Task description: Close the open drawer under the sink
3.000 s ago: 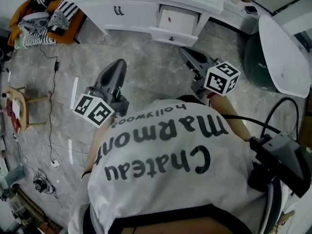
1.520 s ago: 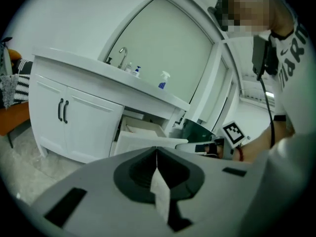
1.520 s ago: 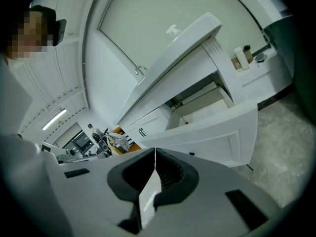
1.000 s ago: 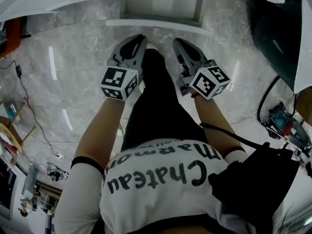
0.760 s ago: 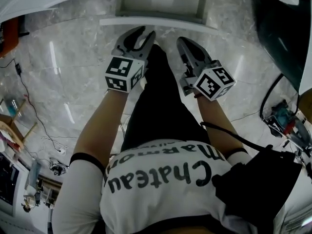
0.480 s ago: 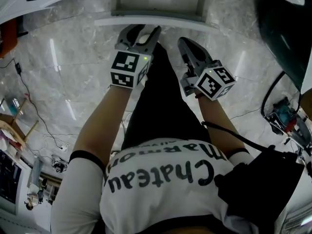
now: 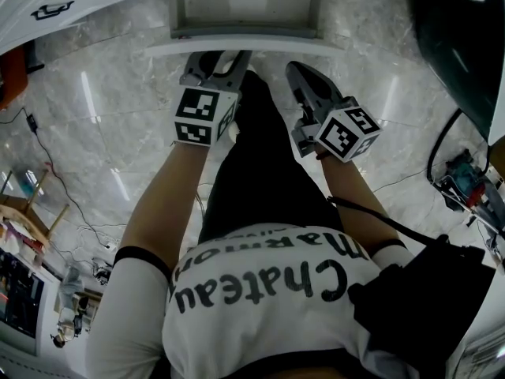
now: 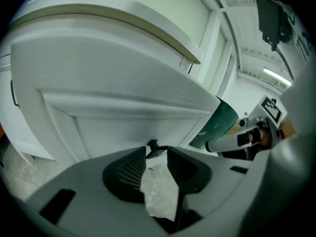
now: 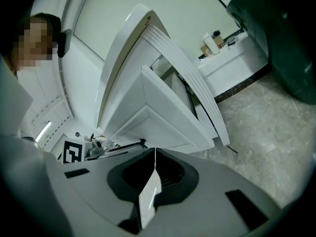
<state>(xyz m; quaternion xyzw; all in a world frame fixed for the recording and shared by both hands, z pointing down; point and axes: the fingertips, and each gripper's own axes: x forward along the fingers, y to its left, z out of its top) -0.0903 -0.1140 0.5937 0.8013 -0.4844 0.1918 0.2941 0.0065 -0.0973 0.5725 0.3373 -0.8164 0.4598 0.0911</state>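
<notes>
The white drawer (image 7: 245, 2) stands pulled out from the cabinet, its front panel (image 7: 245, 47) facing me. My left gripper (image 7: 217, 58) is at that panel with its jaws apart and closing. The small dark knob (image 8: 152, 144) sits just at the tips of the left gripper (image 8: 157, 152), and the pads do not press on it. My right gripper (image 7: 296, 71) is shut and empty, a little short of the panel and to the knob's right. In the right gripper view the shut right gripper (image 9: 154, 154) points at the drawer front (image 9: 163, 117).
A dark green tub (image 7: 450, 46) stands at the right. Cables and a small device (image 7: 465, 188) lie on the marble floor to its near side. A white cabinet door with a black handle (image 7: 51, 10) is to the drawer's left. My dark trouser leg (image 7: 252, 164) lies below both grippers.
Both grippers have moved forward and down to the drawer front. The left jaws, shut a second ago, have opened round the knob. The right jaws have stayed shut.
</notes>
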